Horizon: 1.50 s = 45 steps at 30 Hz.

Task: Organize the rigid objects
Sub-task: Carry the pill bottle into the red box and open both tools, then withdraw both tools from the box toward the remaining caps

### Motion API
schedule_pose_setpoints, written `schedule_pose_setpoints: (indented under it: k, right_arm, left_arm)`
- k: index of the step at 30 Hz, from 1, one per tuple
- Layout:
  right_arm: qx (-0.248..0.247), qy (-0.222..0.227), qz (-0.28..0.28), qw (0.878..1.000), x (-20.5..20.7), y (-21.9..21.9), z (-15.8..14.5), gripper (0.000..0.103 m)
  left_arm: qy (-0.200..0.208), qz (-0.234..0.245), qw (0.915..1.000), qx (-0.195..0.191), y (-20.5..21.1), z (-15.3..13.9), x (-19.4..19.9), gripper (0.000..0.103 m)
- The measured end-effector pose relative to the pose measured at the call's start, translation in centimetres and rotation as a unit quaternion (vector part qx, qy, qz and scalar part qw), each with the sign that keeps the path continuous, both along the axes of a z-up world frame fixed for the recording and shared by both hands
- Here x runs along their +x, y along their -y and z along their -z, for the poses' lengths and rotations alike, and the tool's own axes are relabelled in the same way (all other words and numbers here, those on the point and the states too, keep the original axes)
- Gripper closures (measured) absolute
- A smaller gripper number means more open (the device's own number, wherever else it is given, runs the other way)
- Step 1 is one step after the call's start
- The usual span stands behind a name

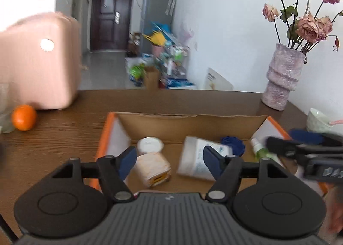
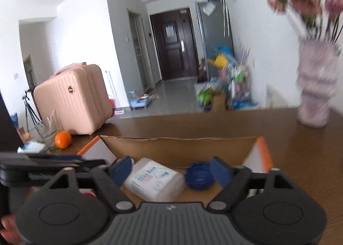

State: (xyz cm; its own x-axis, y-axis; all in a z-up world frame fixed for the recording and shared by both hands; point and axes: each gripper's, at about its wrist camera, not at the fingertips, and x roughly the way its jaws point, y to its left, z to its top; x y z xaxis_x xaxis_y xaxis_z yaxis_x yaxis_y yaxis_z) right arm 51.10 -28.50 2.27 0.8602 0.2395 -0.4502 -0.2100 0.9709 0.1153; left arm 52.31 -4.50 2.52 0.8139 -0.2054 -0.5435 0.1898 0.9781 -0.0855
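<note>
- Left wrist view looks down over the left gripper (image 1: 170, 160), whose blue-padded fingers (image 1: 127, 161) stand wide apart with nothing between them.
- Below it sits an open cardboard box (image 1: 188, 123) with orange edges, resting on a brown wooden table (image 1: 64, 127).
- Inside the box lie a pale block with a yellow end (image 1: 153, 169), a white round lid (image 1: 150, 144) just behind it, a clear plastic case with a printed label (image 1: 197, 157), a blue ribbed cup (image 1: 233, 143) and a small green spray bottle (image 1: 260, 148) near the right wall.
- At the right edge of this view the right gripper (image 1: 304, 148) reaches in over the box's right side, blurred.
- On the table beyond the box are an orange (image 1: 24, 117), a pink suitcase (image 1: 38, 63), a textured vase with dried roses (image 1: 283, 78) and a white bowl (image 1: 317, 119).
- Right wrist view shows the right gripper (image 2: 171, 171) with its jaws also spread and empty, hovering above the box (image 2: 178, 146).
- Between its fingers, lower down in the box, lie the clear plastic case (image 2: 153, 179) and the blue ribbed cup (image 2: 199, 174), side by side and nearly touching.
- On the left of this view the left gripper (image 2: 42, 165) crosses in dark and blurred.
- Farther left stand the orange (image 2: 62, 139), a glass (image 2: 49, 135) beside it, and the pink suitcase (image 2: 74, 98); the vase (image 2: 315, 86) is at the far right.
</note>
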Motion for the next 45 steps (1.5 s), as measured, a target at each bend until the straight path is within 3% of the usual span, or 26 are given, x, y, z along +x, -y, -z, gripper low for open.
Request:
schedule_pose_setpoints:
  k: [3,7,10,21,24,26,30,40,45]
  right_arm:
    - [-0.054,0.019,0.019,0.998,-3.9,1.2,-1.3,0.017]
    - [-0.090,0.035,0.042,0.994,-9.0,2.5,-2.0,0.015]
    - [-0.090,0.035,0.043,0.994,-12.4,3.0,-2.2,0.014]
    - [-0.069,0.057,0.025,0.996,-21.5,1.8,-3.3,0.014]
    - [-0.063,0.061,0.019,0.996,-24.0,1.5,-3.1,0.013]
    - [-0.057,0.066,0.016,0.996,-25.7,1.4,-2.8,0.006]
    - [-0.046,0.064,0.009,0.997,-29.1,1.3,-1.5,0.006]
    - [-0.038,0.044,0.013,0.998,-37.2,1.7,1.7,0.005]
    - [-0.026,0.028,0.016,0.999,-39.7,2.2,2.9,0.004]
  left_arm:
    - [0.018,-0.009,0.9997,0.016,-1.0,-0.6,-3.6,0.026]
    - [0.061,-0.018,0.9968,0.048,-1.7,-1.8,-9.1,0.019]
    - [0.092,-0.023,0.9941,0.052,-2.4,-2.9,-13.0,0.011]
    - [0.126,-0.041,0.9904,0.042,-4.9,-5.6,-24.0,0.006]
    - [0.136,-0.041,0.9890,0.043,-5.1,-5.3,-26.8,0.005]
    - [0.145,-0.040,0.9875,0.047,-5.1,-4.8,-28.7,0.003]
    - [0.153,-0.042,0.9862,0.047,-4.8,-3.4,-32.5,0.003]
    - [0.140,-0.060,0.9878,0.033,-5.4,-0.6,-40.6,0.002]
    - [0.134,-0.058,0.9888,0.031,-5.5,-0.2,-42.5,0.001]
